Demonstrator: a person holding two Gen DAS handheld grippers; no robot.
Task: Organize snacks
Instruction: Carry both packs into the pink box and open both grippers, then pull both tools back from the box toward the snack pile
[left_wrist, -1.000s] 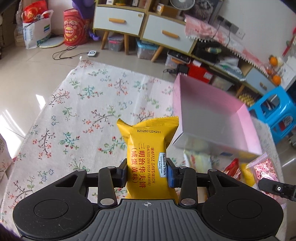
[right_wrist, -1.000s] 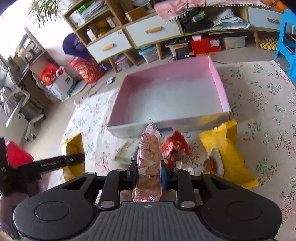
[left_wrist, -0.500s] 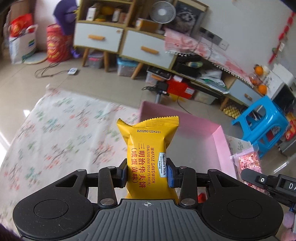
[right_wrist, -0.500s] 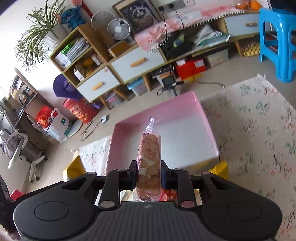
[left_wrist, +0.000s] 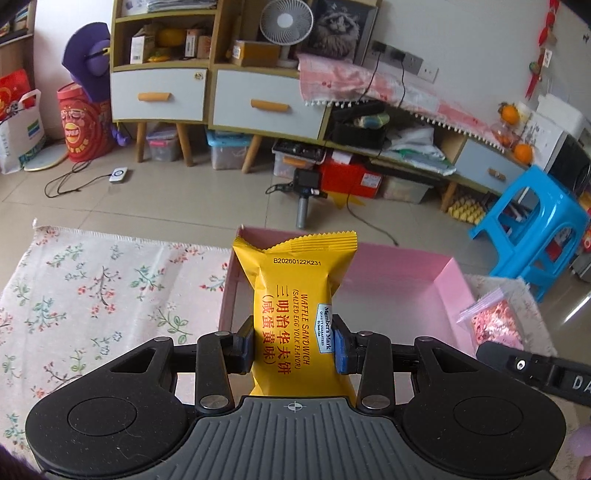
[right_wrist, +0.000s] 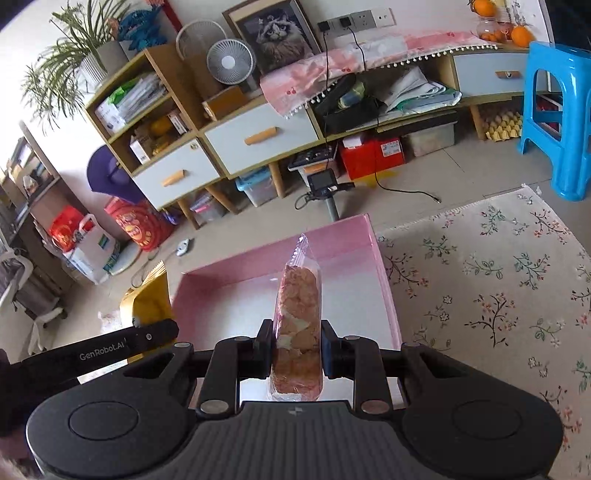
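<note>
1. I hold the yellow waffle sandwich pack (left_wrist: 295, 314) upright in the left fingers (left_wrist: 243, 347), which are clamped on its sides.
2. My right fingers (right_wrist: 264, 347) pinch the clear cracker packet (right_wrist: 298, 325), long axis pointing away.
3. The pink box (right_wrist: 388, 295) lies just ahead and below both; the right packet sits nearer its middle.

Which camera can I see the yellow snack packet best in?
The left wrist view: the yellow snack packet faces it with its print readable. The right wrist view catches only its edge beside the pink box.
</note>
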